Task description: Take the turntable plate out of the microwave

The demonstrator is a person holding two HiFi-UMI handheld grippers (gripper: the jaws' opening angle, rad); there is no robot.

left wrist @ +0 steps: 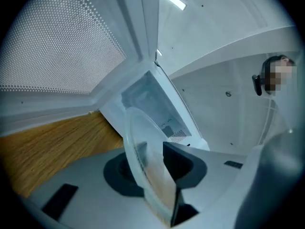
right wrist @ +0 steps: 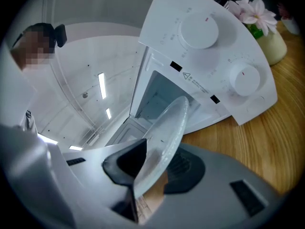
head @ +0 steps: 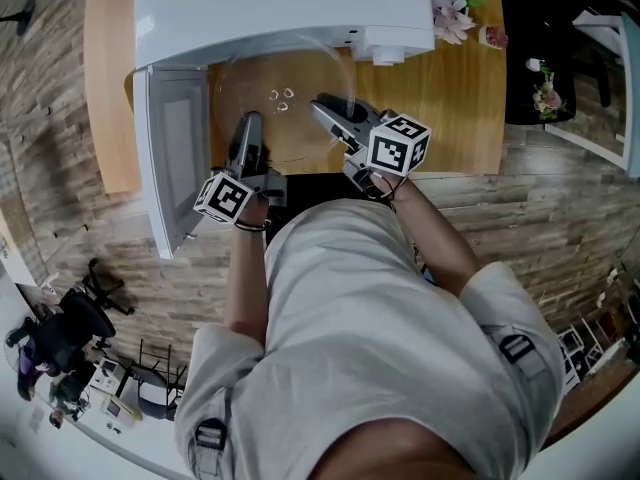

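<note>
**Fig.** Turntable plate [head: 285, 118]: round clear-glass disc w/ raised rim & three small lugs near its centre. It was held betw. both grippers, out in front of the microwave [head: 280, 8] and above the wooden bench [head: 450, 98].

- **Left gripper [head: 247, 128]:** jaws part-closed, pads pinching the plate's rim on one side.
- **Right gripper [head: 330, 110]:** jaws likewise clamped on the opposite rim.
- **Beyond both jaws:** white cavity stood open, door [head: 170, 158] swung out to the left of the left jaws.
- **Control panel, beyond the right jaws:** two white dials [right wrist: 198, 31] & a warning-triangle label [right wrist: 187, 75]; small print illegible.
- **Further right:** pale pot [right wrist: 271, 44] holding pink flowers [right wrist: 255, 11].
</note>
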